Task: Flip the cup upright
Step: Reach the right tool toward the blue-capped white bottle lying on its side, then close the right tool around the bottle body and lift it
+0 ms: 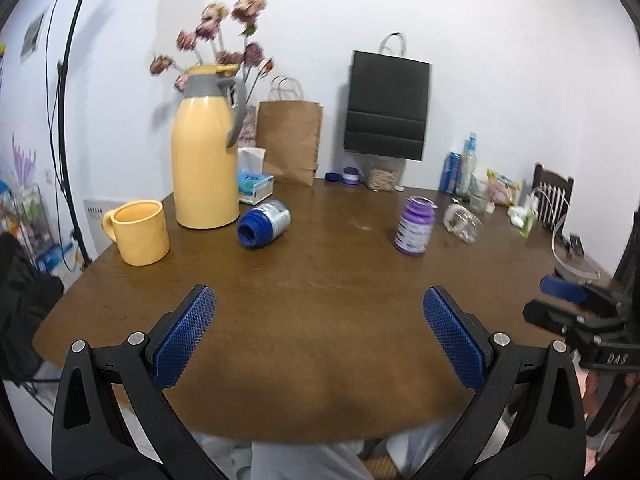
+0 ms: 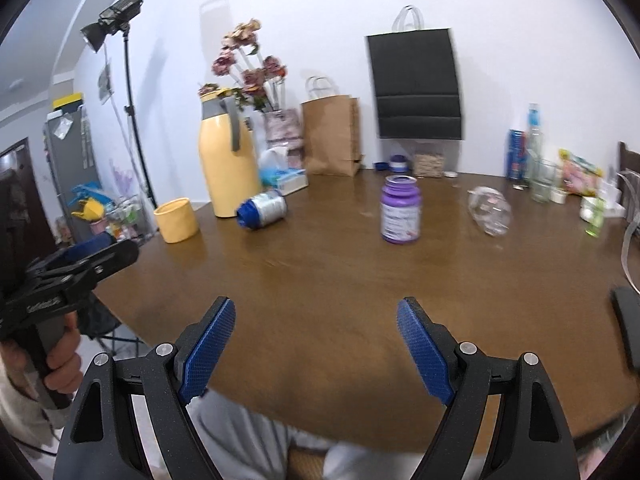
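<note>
Both grippers, left (image 1: pixel 319 334) and right (image 2: pixel 316 346), hang spread and empty; the toppled clear cup (image 2: pixel 491 211) could roll away if nudged.

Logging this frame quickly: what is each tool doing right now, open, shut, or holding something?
Left tool: open, holding nothing, above the brown wooden table.
Right tool: open, holding nothing, above the same table.

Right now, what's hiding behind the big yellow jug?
Behind the yellow jug pink flowers stick up, and a tissue box peeks out beside it. The right camera shows the flowers' patterned vase. The jug covers the table right behind it.
</note>
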`<state>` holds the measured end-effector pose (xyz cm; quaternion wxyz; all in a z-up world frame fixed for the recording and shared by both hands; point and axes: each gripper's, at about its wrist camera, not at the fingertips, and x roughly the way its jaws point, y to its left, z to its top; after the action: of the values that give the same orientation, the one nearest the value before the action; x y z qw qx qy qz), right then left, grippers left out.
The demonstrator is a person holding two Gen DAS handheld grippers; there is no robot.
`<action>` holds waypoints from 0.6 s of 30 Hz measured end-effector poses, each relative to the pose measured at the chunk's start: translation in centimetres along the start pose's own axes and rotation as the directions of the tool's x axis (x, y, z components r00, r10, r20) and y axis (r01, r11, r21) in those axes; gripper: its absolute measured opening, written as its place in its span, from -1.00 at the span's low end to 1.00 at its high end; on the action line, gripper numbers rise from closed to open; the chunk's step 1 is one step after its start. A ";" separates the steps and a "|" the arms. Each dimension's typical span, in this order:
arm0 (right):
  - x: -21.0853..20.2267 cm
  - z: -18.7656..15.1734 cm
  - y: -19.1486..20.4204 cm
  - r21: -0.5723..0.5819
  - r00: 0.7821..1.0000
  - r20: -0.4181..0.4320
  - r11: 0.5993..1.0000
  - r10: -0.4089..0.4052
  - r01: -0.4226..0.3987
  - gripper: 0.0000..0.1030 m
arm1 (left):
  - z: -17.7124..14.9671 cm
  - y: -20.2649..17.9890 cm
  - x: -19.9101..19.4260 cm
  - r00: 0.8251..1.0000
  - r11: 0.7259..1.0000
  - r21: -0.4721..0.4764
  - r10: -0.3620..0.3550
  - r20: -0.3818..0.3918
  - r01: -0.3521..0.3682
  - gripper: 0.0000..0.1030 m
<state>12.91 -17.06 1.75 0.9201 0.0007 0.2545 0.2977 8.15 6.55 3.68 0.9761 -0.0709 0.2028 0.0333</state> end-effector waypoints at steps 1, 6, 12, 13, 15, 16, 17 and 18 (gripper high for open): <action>1.1 0.8 0.2 0.001 1.000 -0.018 1.000 0.020 -0.020 0.69 | 0.6 0.9 0.7 1.000 1.000 -0.019 0.010 -0.008 -0.010 1.00; 7.7 4.5 2.1 0.015 0.993 -0.065 0.995 0.102 -0.101 0.69 | 2.6 6.0 3.4 0.993 0.988 -0.101 0.120 -0.017 -0.121 1.00; 18.8 9.3 5.4 0.120 0.965 -0.148 0.972 0.216 -0.200 0.69 | 3.7 12.0 7.5 0.976 0.949 -0.227 0.202 -0.085 -0.217 1.00; 20.9 10.1 6.0 0.127 0.965 -0.157 0.973 0.210 -0.191 0.69 | 3.7 12.7 8.0 0.971 0.940 -0.246 0.223 -0.089 -0.238 1.00; 24.4 11.2 6.5 0.158 0.964 -0.178 0.973 0.198 -0.170 0.69 | 3.8 14.0 8.9 0.962 0.922 -0.276 0.253 -0.099 -0.271 1.00; 26.3 11.6 6.5 0.184 0.962 -0.186 0.969 0.200 -0.166 0.69 | 3.7 14.6 9.5 0.959 0.914 -0.290 0.261 -0.109 -0.282 1.00; 28.2 11.9 6.4 0.209 0.962 -0.196 0.967 0.188 -0.146 0.69 | 3.6 15.0 10.1 0.956 0.908 -0.300 0.268 -0.119 -0.292 1.00; 29.7 12.2 6.2 0.233 0.965 -0.197 0.965 0.170 -0.123 0.69 | 3.6 15.5 10.6 0.952 0.901 -0.311 0.276 -0.129 -0.303 1.00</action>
<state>35.77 6.17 -0.56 0.8567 0.0884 0.3830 0.3339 17.78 22.82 0.76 0.9257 -0.2021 0.2427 0.2083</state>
